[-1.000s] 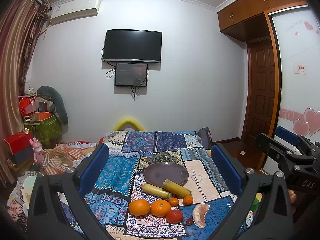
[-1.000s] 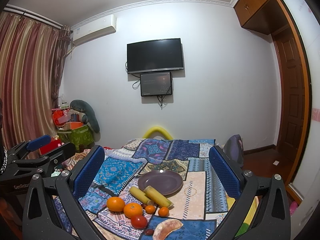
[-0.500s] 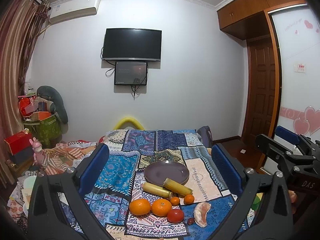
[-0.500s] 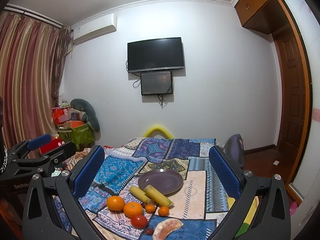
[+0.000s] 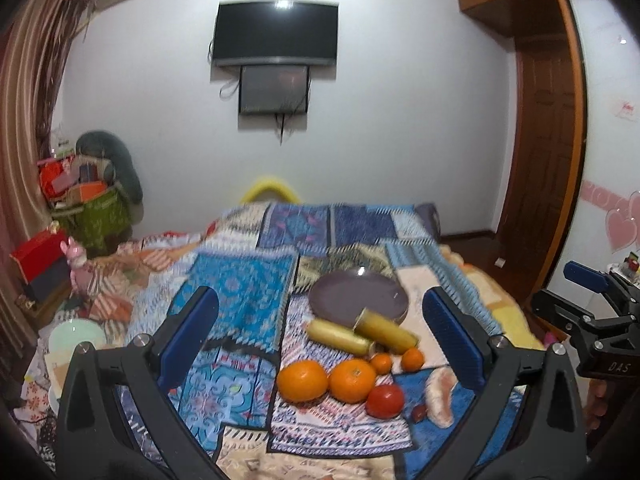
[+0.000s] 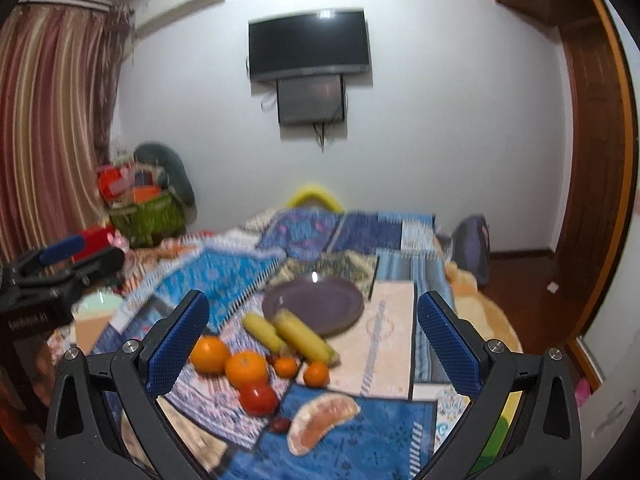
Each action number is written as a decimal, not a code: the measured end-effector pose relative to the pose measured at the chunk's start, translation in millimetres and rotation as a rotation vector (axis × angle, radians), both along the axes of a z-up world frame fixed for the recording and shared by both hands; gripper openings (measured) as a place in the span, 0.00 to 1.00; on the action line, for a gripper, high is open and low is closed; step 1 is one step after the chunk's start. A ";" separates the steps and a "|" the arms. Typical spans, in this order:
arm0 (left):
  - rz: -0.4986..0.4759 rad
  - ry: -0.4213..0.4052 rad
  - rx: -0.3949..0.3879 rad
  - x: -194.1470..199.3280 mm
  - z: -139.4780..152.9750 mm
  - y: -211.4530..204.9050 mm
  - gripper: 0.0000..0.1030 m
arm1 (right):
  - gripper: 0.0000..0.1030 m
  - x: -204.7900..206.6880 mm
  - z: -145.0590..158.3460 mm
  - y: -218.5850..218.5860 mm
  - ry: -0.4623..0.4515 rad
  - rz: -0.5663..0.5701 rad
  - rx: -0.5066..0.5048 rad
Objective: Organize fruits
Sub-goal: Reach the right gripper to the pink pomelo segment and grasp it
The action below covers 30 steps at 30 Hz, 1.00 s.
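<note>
Left wrist view: two oranges (image 5: 328,380) lie touching on the patchwork quilt (image 5: 240,292), a tomato (image 5: 385,401) just beside them, two small tangerines (image 5: 396,361) behind, a peeled pomelo wedge (image 5: 439,396) to the right. Two yellow cane pieces (image 5: 360,334) rest against the near rim of the purple plate (image 5: 340,300), whose surface is bare. Left gripper (image 5: 320,334) and right gripper (image 6: 314,340) hover above the fruit, jaws spread wide, holding nothing. Bare quilt stretches left of the fruit.

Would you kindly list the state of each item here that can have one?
left gripper: open, holding nothing
right gripper: open, holding nothing
purple plate: empty
pomelo segment: peeled
television: screen dark
wooden door: shut
</note>
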<state>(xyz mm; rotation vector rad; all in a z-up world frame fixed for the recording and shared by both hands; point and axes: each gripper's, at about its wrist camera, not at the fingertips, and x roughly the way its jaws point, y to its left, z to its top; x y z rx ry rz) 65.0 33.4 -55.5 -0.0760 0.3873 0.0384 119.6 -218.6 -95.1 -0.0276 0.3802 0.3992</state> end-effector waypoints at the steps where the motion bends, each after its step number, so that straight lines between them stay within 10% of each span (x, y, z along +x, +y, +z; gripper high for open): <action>1: 0.003 0.024 -0.010 4.4 -5.3 2.9 1.00 | 0.98 5.5 -8.0 -1.0 0.029 0.000 -0.010; 10: -0.012 0.244 -0.023 48.2 -58.0 23.6 0.84 | 0.87 38.4 -50.0 -9.6 0.250 0.012 -0.043; 30: -0.096 0.535 -0.030 116.5 -160.3 28.0 0.84 | 0.87 97.4 -144.0 16.7 0.585 0.026 -0.123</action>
